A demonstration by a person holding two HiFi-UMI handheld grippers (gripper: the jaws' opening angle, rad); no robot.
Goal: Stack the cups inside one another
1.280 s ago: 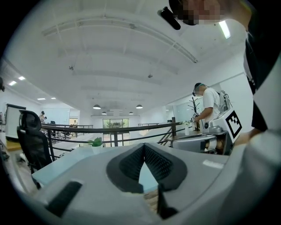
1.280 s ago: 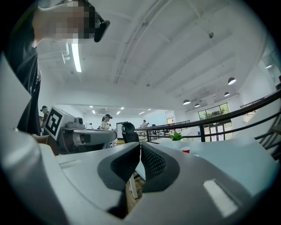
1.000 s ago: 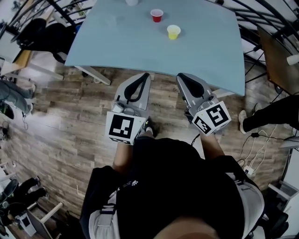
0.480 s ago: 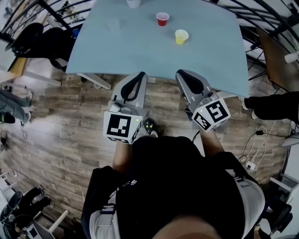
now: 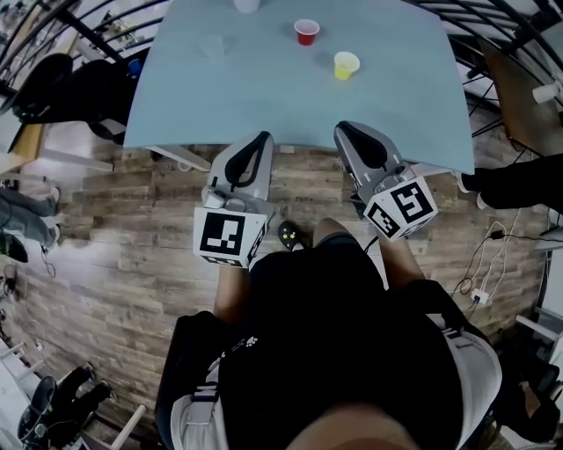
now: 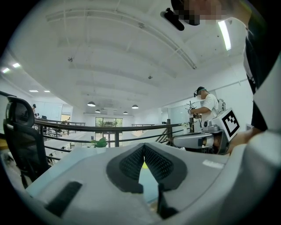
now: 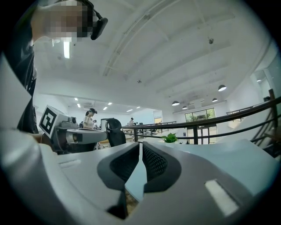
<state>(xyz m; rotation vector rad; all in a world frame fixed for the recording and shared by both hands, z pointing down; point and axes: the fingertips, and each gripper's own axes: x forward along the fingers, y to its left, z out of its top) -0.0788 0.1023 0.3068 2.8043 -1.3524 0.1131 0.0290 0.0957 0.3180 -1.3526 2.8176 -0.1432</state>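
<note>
A small red cup [image 5: 306, 32] and a yellow cup [image 5: 346, 64] stand upright and apart on the far part of the light blue table [image 5: 264, 97]. A white cup [image 5: 246, 4] sits at the table's far edge, cut off by the frame. Left of the red cup there is a faint shape that looks like a clear cup [image 5: 214, 44]. My left gripper [image 5: 262, 138] [image 6: 143, 146] and right gripper [image 5: 343, 129] [image 7: 140, 144] are held side by side at the table's near edge, well short of the cups. Both point level, shut and hold nothing.
A dark chair with bags [image 5: 70, 75] stands left of the table, and black railings run behind it. Another person's leg [image 5: 519, 180] and floor cables [image 5: 479, 281] are at the right. The floor [image 5: 114, 228] is wood planks. Far off, a person [image 6: 206, 105] stands at a bench.
The table has drawn closer in the head view. Both grippers' tips have gone from just short of its near edge to over it. The jaws look the same.
</note>
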